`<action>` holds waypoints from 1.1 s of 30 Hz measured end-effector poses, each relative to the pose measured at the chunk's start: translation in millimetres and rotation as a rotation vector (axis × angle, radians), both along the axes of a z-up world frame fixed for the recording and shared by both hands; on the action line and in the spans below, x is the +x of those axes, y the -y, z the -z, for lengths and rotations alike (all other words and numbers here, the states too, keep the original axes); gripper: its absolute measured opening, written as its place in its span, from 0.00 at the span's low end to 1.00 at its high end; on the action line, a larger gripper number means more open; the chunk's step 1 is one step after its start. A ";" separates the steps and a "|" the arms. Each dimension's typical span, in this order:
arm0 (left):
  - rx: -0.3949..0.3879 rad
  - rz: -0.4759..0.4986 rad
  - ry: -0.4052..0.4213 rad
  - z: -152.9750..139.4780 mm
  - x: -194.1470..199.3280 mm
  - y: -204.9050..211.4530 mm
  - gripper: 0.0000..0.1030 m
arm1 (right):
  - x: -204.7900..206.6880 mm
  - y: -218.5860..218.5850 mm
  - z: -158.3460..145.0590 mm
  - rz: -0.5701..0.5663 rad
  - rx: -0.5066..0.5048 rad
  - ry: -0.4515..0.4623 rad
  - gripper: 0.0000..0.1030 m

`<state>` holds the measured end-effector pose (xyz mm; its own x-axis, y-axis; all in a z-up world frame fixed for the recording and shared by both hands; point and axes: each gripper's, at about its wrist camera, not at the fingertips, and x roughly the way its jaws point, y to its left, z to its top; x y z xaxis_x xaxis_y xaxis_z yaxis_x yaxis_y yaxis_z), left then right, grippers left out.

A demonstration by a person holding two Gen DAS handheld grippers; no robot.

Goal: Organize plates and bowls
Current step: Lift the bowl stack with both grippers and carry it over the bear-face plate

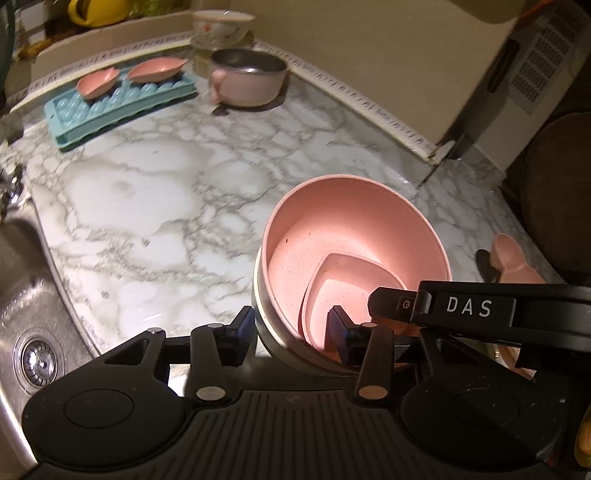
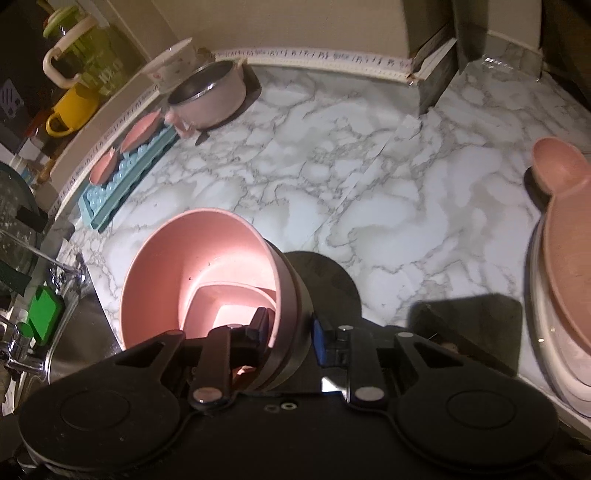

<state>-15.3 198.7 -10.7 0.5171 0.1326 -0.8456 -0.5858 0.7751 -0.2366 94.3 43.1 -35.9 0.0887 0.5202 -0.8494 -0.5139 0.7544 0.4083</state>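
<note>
A pink bowl sits nested in a pale outer bowl, with a small pink squarish dish lying inside it. My left gripper is shut on the near rim of this stack, one finger outside the wall and one inside. From the other side, my right gripper is shut on the same stack, gripping the wall of both bowls. The right gripper's black body shows at the right of the left wrist view. The stack looks tilted over the marble counter.
A blue ice tray with two pink leaf dishes lies at the back left, beside a pink pot and a floral cup. The steel sink is at the left. A pink eared plate rests on pale plates at the right.
</note>
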 end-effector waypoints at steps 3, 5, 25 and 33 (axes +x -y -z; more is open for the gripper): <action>0.008 0.034 0.015 -10.3 6.8 8.8 0.42 | 2.2 10.8 -10.7 0.024 0.008 0.019 0.23; 0.012 0.060 0.024 -16.9 11.6 15.2 0.42 | 4.2 18.7 -17.5 0.039 0.011 0.035 0.23; 0.043 0.358 0.080 -44.5 101.2 127.6 0.42 | 53.2 142.9 -45.6 0.306 0.012 0.118 0.23; 0.036 0.453 0.078 -44.4 138.5 175.1 0.42 | 77.7 197.9 -46.4 0.394 -0.010 0.130 0.23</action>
